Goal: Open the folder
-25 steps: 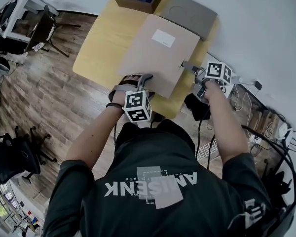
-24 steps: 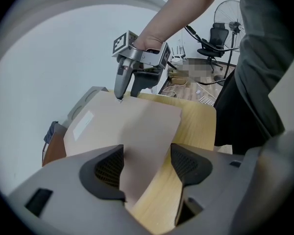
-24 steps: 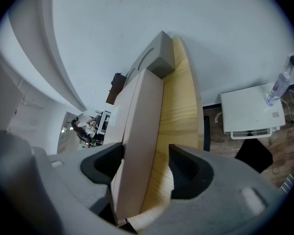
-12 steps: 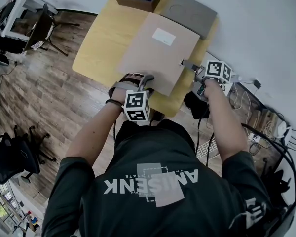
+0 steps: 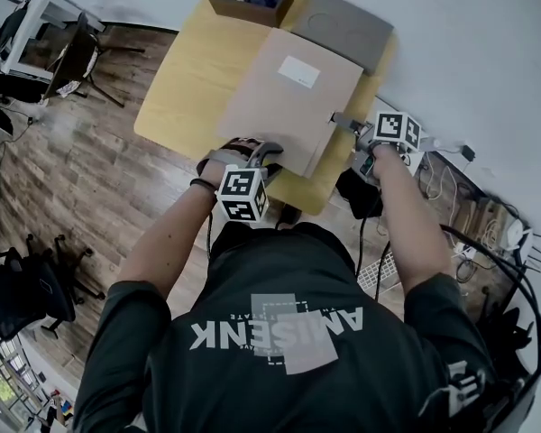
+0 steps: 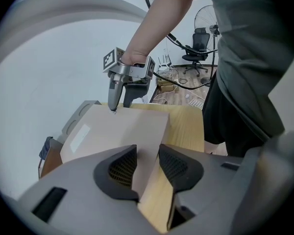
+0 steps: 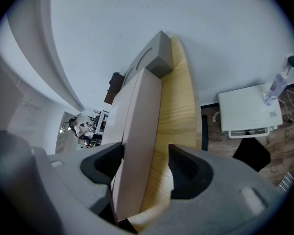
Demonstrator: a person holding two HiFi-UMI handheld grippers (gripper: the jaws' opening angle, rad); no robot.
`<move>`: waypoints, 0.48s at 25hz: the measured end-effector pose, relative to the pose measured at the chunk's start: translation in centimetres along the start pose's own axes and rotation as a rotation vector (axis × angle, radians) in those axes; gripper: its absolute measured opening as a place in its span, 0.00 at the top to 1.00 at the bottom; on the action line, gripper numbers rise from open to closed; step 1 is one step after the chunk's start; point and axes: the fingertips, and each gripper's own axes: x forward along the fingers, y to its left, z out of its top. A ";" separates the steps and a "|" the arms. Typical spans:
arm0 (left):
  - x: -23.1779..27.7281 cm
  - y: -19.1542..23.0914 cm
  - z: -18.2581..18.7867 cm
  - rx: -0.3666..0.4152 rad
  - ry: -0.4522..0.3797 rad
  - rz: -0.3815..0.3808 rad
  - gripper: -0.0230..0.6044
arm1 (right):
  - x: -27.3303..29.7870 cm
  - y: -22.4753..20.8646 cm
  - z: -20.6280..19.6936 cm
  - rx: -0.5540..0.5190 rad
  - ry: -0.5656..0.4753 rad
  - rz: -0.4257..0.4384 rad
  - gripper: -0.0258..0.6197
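The folder [image 5: 293, 97] lies closed and flat on the yellow wooden table [image 5: 185, 79]. It has a plain tan card cover, thick along the edge, with a white label [image 5: 298, 70] toward its 12 o'clock end. At its 7 o'clock corner the left gripper [image 5: 252, 149] has just been closing its jaws. The corner sits between them, but the pads are not yet pressing. At 4 o'clock the right gripper [image 5: 344, 118] straddles the edge, jaws apart.

Head view overhead, steeply down; both gripper views close, apparently sharing folder [image 5: 270, 115].
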 end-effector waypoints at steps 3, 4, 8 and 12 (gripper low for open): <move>-0.7 0.2 0.7 0.005 -0.053 0.003 0.79 | -0.1 0.0 0.0 0.015 -0.012 -0.001 0.50; -1.0 0.3 1.0 0.009 -0.069 0.008 0.83 | -0.1 0.0 0.0 0.025 -0.018 0.002 0.50; -1.0 0.4 1.3 0.014 -0.082 0.006 0.86 | -0.2 -0.1 0.1 0.036 -0.033 0.009 0.51; -1.3 0.7 1.4 -0.040 -0.110 0.022 0.90 | -0.1 -0.2 0.2 0.044 -0.028 0.014 0.51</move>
